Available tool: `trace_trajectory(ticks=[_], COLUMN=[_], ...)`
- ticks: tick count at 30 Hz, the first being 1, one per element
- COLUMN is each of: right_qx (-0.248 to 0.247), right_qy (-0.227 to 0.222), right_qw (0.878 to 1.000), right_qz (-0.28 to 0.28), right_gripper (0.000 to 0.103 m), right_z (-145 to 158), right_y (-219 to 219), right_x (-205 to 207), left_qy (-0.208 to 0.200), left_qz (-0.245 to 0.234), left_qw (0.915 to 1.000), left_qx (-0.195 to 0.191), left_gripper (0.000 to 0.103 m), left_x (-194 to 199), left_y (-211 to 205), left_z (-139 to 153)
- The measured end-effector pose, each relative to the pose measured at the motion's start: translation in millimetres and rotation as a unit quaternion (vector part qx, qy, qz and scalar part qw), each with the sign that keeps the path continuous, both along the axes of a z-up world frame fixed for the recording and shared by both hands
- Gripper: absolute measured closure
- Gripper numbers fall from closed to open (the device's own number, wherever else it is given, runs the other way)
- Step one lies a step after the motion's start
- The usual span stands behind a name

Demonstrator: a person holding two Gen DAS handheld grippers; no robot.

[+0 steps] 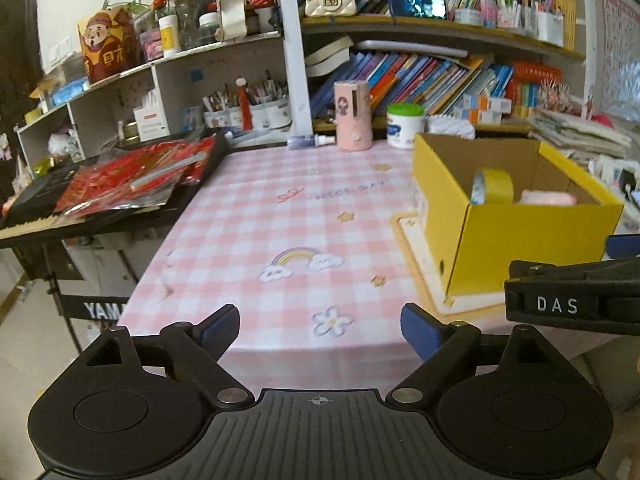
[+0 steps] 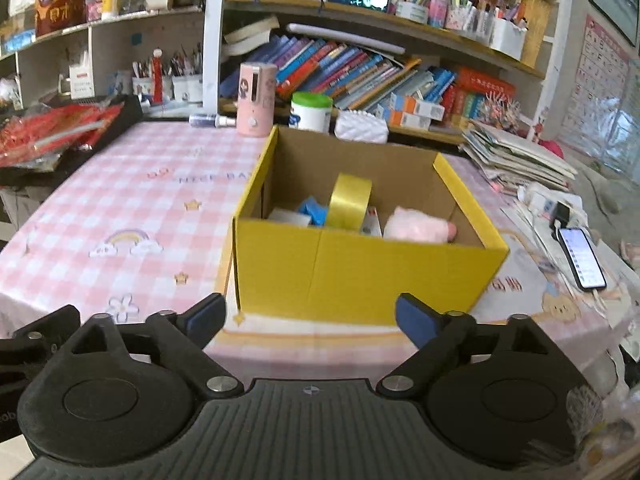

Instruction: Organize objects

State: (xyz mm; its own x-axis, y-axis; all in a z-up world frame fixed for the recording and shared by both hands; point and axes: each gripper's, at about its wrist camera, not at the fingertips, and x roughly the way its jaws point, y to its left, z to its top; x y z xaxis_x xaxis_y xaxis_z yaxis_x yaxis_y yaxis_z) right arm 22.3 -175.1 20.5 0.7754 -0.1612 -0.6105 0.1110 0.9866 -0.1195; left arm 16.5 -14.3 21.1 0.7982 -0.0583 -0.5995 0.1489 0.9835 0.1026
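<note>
Open yellow box (image 2: 360, 276) holds upright yellow tape roll (image 2: 350, 201).

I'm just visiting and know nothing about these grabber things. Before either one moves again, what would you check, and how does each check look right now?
1. Left gripper open, holding nothing: ok.
2. Right gripper open, holding nothing: ok.
3. Yellow box upright, top open: ok.
4. Yellow tape roll and pink plush toy inside the box: ok.
5. Room left in the box: cannot tell, the near wall hides its floor.
6. Phone lies apart from the box: ok.
</note>
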Motion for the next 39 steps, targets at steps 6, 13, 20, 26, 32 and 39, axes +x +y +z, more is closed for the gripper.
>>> trace_trajectory(ticks=[6, 13, 20, 26, 32, 39], right_qx=[-0.015, -0.016, -0.030, -0.037, -0.039, -0.034], right_qy=[0.014, 0.039, 0.053, 0.069, 0.076, 0.070], right_qw=[1.000, 0.999, 0.997, 0.995, 0.994, 0.995], right_qz=[-0.006, -0.019, -0.046, -0.055, -0.061, -0.059], right_gripper=[0.000, 0.000, 0.000, 0.000, 0.000, 0.000], right_z=[-11.9, -22.4, -31.7, -39.2, -40.5, -37.1], right_y=[18.4, 28.9, 39.9, 43.5, 44.5, 43.5], right_x=[-14.1, -23.5, -28.3, -30.3, -30.2, -31.1], left_qy=[0.005, 0.019, 0.027, 0.037, 0.035, 0.042], left_qz=[0.008, 0.019, 0.033, 0.041, 0.047, 0.046], left_qw=[0.9997, 0.9993, 0.9974, 0.9962, 0.9955, 0.9966], left_qx=[0.024, 0.027, 0.058, 0.067, 0.075, 0.055], left_gripper=[0.004, 0.002, 0.002, 0.002, 0.002, 0.002], left_x=[-7.2, -14.1, -16.8, -20.4, -22.8, -21.3], left_y=[7.2, 16.3, 12.5, 12.7, 11.8, 18.2], left_z=[-4.6, -12.3, -19.4, -24.1, -23.4, -21.6])
